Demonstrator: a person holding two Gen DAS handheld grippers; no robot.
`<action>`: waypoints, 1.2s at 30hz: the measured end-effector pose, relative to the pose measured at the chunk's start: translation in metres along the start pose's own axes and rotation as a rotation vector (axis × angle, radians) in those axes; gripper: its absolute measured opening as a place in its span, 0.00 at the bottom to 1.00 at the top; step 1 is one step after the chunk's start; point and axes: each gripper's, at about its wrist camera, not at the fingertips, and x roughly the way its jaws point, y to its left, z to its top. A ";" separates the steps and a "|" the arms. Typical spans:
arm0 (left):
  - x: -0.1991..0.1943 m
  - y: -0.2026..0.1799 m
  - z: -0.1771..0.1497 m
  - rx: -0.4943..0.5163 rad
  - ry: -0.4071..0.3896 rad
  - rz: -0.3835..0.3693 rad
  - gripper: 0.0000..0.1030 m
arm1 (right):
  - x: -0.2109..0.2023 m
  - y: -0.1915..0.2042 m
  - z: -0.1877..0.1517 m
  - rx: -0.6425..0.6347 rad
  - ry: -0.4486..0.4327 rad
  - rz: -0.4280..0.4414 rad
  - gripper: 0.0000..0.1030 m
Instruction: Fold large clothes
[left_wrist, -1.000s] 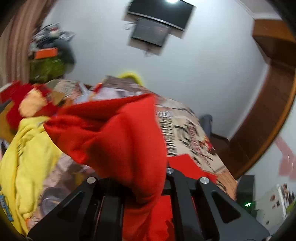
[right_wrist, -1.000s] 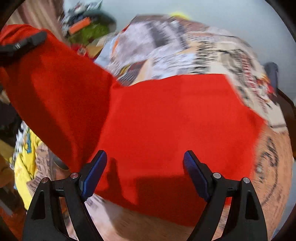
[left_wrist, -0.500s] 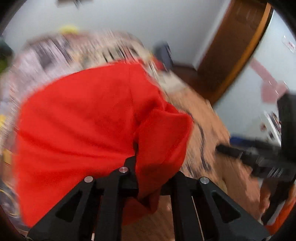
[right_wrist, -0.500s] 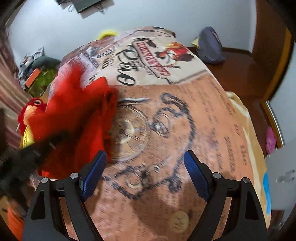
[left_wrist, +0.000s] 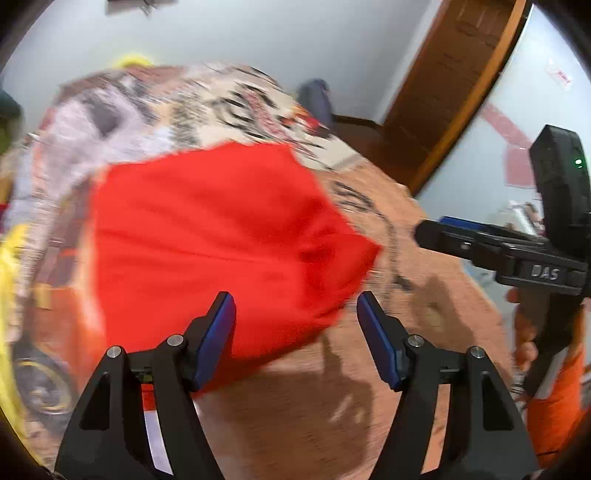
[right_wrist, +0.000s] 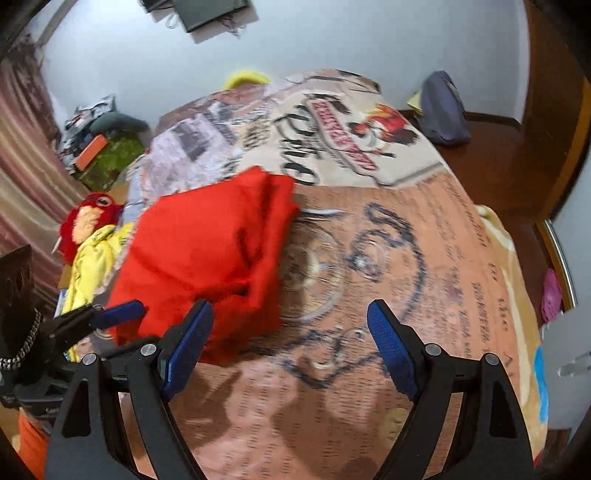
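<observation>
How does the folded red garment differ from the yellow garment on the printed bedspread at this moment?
The folded red garment lies in a compact layered bundle near the middle of the printed bedspread; the yellow garment lies crumpled and unfolded at the bed's left edge beside a red plush toy. The red is plain; the yellow shows some print. Neither is gripped.

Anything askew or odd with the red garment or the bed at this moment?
The red garment lies folded on the printed bedspread, but unevenly: in the right wrist view its right edge bunches into thick ridges. Both the left gripper and right gripper are open, holding nothing. Nothing looks spilled or damaged.
</observation>
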 end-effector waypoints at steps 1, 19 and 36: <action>-0.001 0.008 0.003 0.001 -0.012 0.029 0.66 | 0.005 0.009 0.002 -0.015 0.005 0.013 0.80; 0.011 0.103 -0.050 -0.130 -0.016 0.251 0.90 | 0.090 -0.031 -0.028 0.077 0.232 0.023 0.80; -0.041 0.103 -0.037 -0.089 -0.089 0.327 0.90 | 0.012 -0.025 -0.001 0.027 0.033 -0.029 0.81</action>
